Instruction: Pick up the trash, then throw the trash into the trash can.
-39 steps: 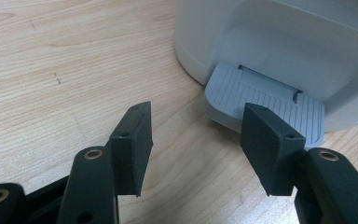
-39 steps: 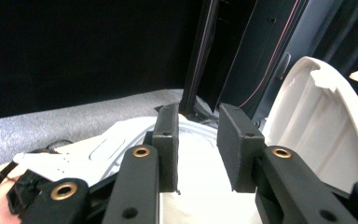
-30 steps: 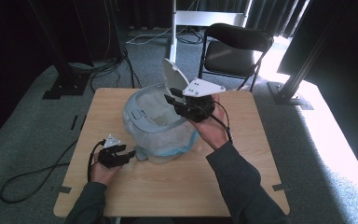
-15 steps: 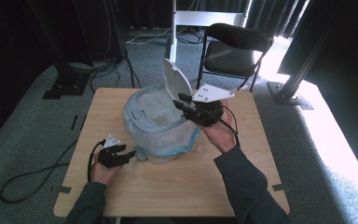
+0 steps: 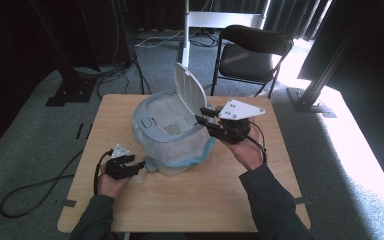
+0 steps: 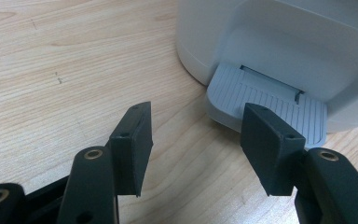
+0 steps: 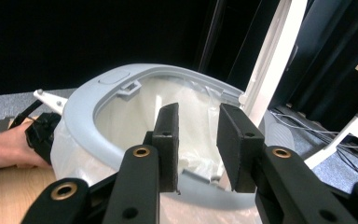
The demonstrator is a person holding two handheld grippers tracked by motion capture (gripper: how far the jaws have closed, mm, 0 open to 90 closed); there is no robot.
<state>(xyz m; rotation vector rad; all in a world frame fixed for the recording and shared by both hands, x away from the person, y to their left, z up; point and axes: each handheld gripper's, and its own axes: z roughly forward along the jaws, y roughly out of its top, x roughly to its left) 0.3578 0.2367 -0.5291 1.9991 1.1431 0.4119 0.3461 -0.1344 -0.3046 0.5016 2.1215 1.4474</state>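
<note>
Grey bin rim (image 7: pixel 121 100) beyond parted jaws

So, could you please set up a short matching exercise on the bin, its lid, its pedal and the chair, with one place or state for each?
Things:
1. bin
2. lid
3. pedal
4. chair

Places or states:
A. on the floor beyond the table
B. raised, standing open
C. lined with a clear bag
D. low on the tabletop, by the left gripper

Pairs: 1-C, 2-B, 3-D, 4-A
</note>
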